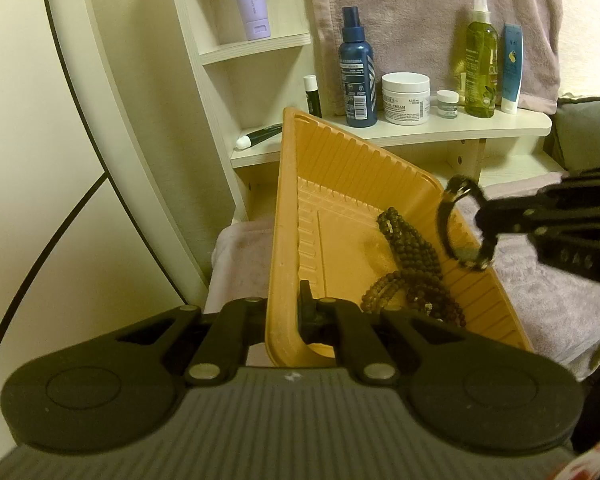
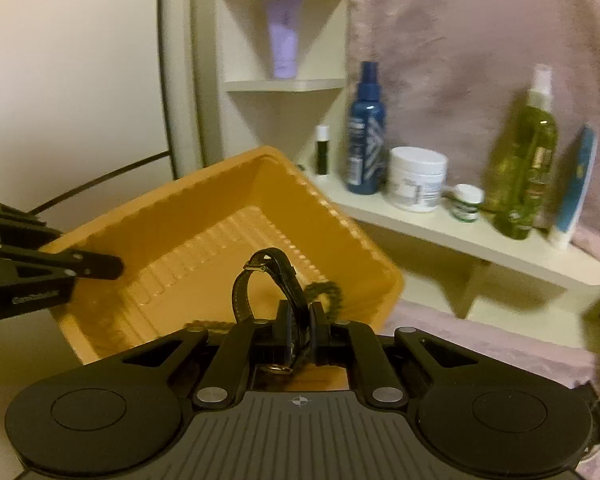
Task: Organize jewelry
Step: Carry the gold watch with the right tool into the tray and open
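An orange plastic tray (image 1: 340, 168) is tilted up, and my left gripper (image 1: 286, 312) is shut on its near wall. Dark bead necklaces (image 1: 412, 264) lie in the tray's lower right part. My right gripper (image 2: 300, 316) is shut on a black wristwatch (image 2: 268, 276) with a leather strap and holds it over the tray's right rim (image 2: 384, 276). In the left wrist view the watch (image 1: 460, 224) hangs at the tray's right edge from the right gripper (image 1: 488, 236). The left gripper (image 2: 100, 266) shows at the tray's left wall in the right wrist view.
A cream shelf (image 1: 452, 128) behind the tray carries a blue spray bottle (image 1: 356, 72), a white cream jar (image 1: 406, 98), a green bottle (image 1: 480, 64) and tubes. A pink towel (image 1: 572, 304) covers the surface below and hangs behind. A white wall panel (image 1: 40, 160) stands left.
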A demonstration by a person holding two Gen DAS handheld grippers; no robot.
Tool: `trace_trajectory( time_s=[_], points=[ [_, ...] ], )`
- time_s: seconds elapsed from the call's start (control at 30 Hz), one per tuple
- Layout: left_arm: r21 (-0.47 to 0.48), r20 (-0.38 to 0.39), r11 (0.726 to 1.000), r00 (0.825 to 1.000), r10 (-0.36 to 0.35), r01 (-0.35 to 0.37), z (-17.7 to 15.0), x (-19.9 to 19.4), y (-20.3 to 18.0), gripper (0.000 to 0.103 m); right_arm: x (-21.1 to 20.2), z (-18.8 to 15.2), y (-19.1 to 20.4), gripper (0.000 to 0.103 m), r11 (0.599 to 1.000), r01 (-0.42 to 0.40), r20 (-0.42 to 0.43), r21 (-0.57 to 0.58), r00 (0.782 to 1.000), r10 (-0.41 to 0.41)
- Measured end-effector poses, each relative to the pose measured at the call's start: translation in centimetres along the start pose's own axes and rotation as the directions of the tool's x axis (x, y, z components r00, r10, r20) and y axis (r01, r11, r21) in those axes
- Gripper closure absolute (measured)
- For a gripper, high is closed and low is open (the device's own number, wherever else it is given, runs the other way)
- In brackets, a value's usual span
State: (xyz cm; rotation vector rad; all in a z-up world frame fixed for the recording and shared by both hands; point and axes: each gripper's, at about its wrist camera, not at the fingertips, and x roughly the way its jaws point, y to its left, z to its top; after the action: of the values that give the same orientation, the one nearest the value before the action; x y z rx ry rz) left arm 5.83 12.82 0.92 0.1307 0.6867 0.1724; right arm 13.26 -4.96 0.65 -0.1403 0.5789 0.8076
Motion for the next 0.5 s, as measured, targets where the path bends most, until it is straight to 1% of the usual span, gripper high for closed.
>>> trace_trajectory(
  time_s=[0.1,0.23,0.5],
  points=[
    [0.000,0.000,1.000,1.000,0.000,0.000,0.0,0.0,0.1,0.098,0.7,-0.2,0.6,0.095,1.000,-0.029,-0.026,0.006,0.999,0.030],
    [-0.001,-0.001,1.000,1.000,0.001,-0.001,0.0,0.0,0.1,0.098,1.5,-0.6,1.2,0.095,0.999,-0.047,-0.054,0.016,0.997,0.047],
    [0.000,0.000,1.000,1.000,0.001,-0.001,0.0,0.0,0.1,0.098,2.0,-1.0,1.2,0.094,0.998,-0.049,-0.068,0.040,0.996,0.052]
  ],
)
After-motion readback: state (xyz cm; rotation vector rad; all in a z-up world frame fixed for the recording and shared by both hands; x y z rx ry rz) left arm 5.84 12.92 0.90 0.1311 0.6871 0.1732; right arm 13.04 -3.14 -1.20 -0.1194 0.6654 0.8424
